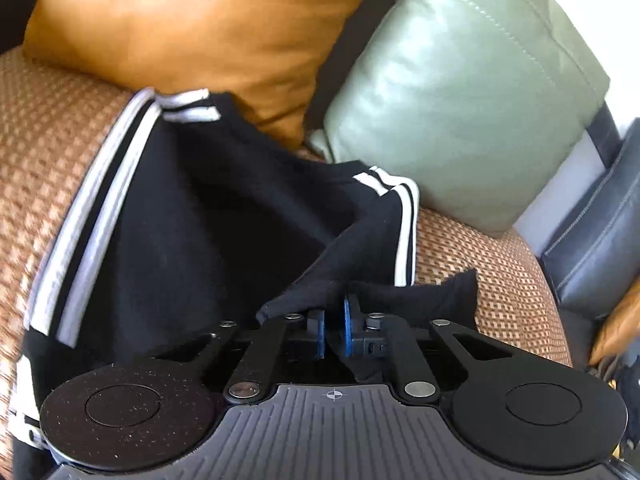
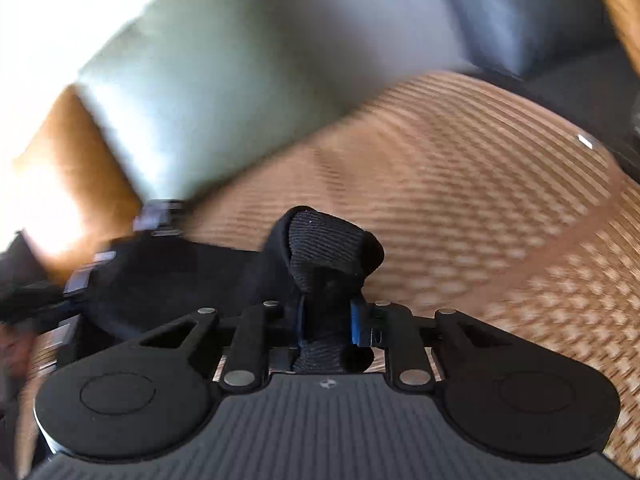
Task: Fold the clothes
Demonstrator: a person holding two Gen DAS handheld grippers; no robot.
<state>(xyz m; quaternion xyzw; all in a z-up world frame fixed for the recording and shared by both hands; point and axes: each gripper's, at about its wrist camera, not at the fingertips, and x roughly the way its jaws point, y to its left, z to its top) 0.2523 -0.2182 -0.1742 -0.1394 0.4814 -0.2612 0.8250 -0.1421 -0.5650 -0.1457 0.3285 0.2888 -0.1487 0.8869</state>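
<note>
The black pants with white stripes [image 1: 192, 216] are lying bunched on the woven seat [image 1: 500, 272], stretching toward 11 o'clock, so both grips should be pulling evenly to flatten them. The left gripper [image 1: 334, 330] is pinching nearly closed on a thin edge, and the right gripper [image 2: 328, 320] is squeezing a thick bunch of the same cloth

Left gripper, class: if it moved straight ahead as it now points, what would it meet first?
Beyond the black white-striped garment already pinched in the left gripper, probably the pale green leather cushion; depth is unclear.
</note>
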